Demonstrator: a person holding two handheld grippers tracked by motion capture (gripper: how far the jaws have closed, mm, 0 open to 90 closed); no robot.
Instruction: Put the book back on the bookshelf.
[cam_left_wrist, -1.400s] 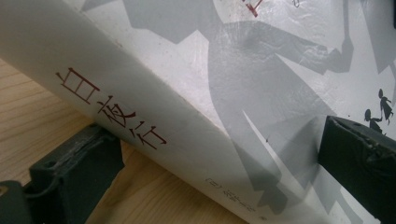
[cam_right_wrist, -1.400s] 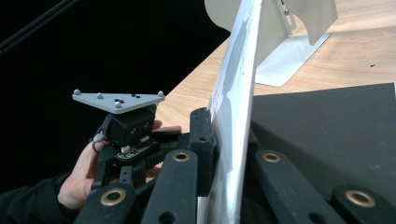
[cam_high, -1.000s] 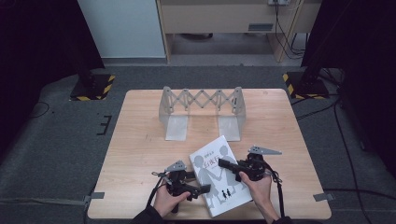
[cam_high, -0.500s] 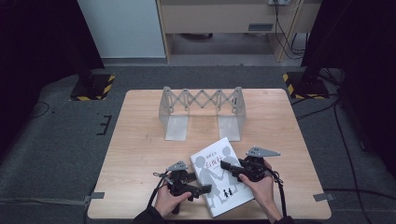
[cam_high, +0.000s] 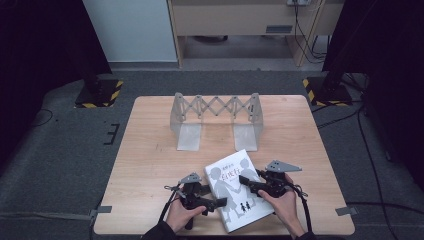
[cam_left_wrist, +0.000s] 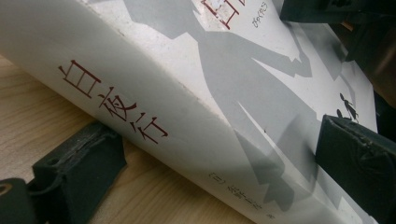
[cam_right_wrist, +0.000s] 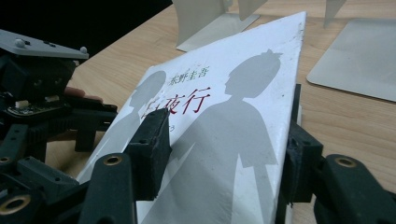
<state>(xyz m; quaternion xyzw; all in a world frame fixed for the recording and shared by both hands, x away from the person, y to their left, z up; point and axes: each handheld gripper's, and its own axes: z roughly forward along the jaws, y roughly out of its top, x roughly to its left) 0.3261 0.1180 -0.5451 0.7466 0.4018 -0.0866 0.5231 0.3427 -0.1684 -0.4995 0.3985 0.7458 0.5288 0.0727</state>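
A white book (cam_high: 239, 189) with grey silhouettes and red characters lies near the table's front edge. My left gripper (cam_high: 219, 201) reaches in from its spine side. In the left gripper view its jaws (cam_left_wrist: 219, 154) straddle the spine (cam_left_wrist: 140, 107): one pad sits at the lower edge and the other on the cover, so it is shut on the book. My right gripper (cam_high: 246, 184) comes from the book's right edge. Its jaws (cam_right_wrist: 224, 154) have just been opening. One pad stands over the cover (cam_right_wrist: 233, 121) and the other beside the edge, neither pressing.
A grey metal extendable book rack (cam_high: 216, 117) with two flat base plates stands at the table's middle back. Bare wooden tabletop (cam_high: 150, 160) lies left of the book, and more lies between the book and the rack. Dark floor and stands surround the table.
The right gripper has edged slightly toward the near table edge. The book and the left gripper stay where they were.
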